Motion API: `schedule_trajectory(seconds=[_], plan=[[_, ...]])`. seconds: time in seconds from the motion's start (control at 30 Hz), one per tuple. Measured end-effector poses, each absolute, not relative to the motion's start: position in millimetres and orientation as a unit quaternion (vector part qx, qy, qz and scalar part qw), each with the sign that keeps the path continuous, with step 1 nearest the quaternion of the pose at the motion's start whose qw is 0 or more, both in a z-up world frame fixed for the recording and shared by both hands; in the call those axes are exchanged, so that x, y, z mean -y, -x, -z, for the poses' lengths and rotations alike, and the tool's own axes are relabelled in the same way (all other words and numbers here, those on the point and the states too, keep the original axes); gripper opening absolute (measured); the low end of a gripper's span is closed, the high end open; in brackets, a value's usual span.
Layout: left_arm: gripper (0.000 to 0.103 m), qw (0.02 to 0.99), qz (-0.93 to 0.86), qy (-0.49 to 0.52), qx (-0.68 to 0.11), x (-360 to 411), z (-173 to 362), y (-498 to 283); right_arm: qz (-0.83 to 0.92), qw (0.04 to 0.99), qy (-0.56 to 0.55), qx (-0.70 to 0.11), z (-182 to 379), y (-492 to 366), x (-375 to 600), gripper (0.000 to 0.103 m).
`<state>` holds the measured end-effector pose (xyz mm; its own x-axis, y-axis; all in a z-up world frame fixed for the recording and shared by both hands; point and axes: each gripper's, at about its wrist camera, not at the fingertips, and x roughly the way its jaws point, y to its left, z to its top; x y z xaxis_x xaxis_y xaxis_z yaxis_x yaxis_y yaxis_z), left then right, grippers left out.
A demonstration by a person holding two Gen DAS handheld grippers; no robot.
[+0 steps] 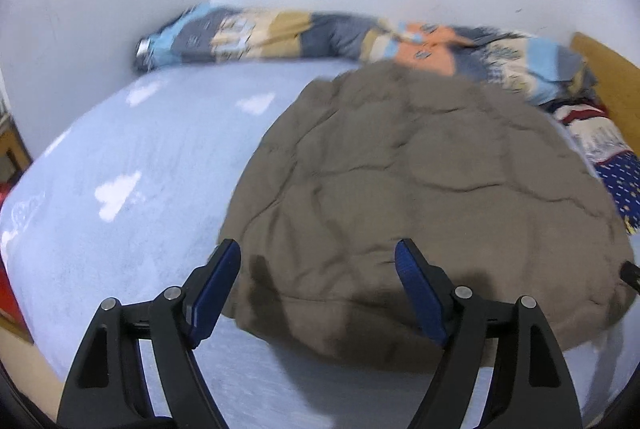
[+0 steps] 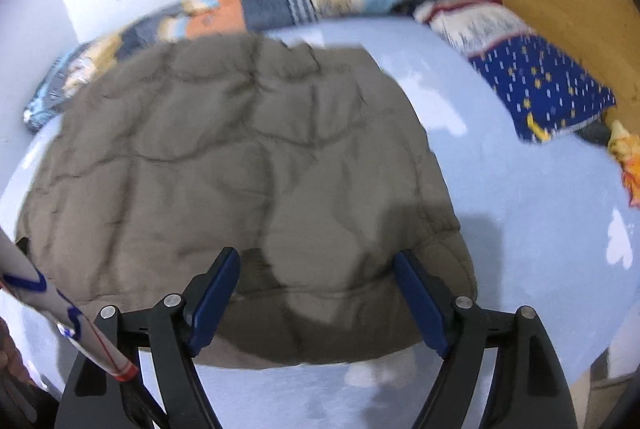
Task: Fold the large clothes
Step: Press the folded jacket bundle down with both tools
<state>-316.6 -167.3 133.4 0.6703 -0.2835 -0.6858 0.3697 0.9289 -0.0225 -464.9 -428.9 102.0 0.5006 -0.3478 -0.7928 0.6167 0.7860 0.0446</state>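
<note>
Left claw [image 1: 318,261] hangs with its jaws wide apart, nothing between them, above the near hem of the brown quilted jacket [image 1: 420,181] lying flat on the pale blue bed [image 1: 132,157]. Right claw [image 2: 318,269] gapes empty too, over the jacket's near right corner.

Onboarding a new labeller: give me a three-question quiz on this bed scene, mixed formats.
1. True or false: the left claw grips the brown quilted garment.
2. The garment lies on: A) a wooden floor B) the light blue sheet C) a chair.
3. Fill in: along the wall lies a rolled ___ blanket.

Key: 1 false, both the left and right claw stand open, holding nothing. 2 B. 3 patchwork.
</note>
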Motion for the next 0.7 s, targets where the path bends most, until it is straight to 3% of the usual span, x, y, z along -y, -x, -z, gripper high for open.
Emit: schedule_trajectory(seconds=[0.13, 0.33, 0.7], plan=[[0.079, 0.914, 0.204, -0.079, -0.343, 179.5, -132.5, 335.4, 0.258, 0.871, -0.155, -0.389, -112.8, 465.0, 398.7, 0.084], [0.079, 0.892, 0.195, -0.087, -0.399, 192.9, -98.3, 326.4, 0.244, 0.860, -0.151, -0.422, -85.9, 453.2, 382.4, 0.085], [0.080, 0.895, 0.198, -0.107, -0.385, 195.1, -93.2, 339.7, 0.268, 0.842, -0.127, -0.451, -62.0, 429.2, 378.8, 0.090]])
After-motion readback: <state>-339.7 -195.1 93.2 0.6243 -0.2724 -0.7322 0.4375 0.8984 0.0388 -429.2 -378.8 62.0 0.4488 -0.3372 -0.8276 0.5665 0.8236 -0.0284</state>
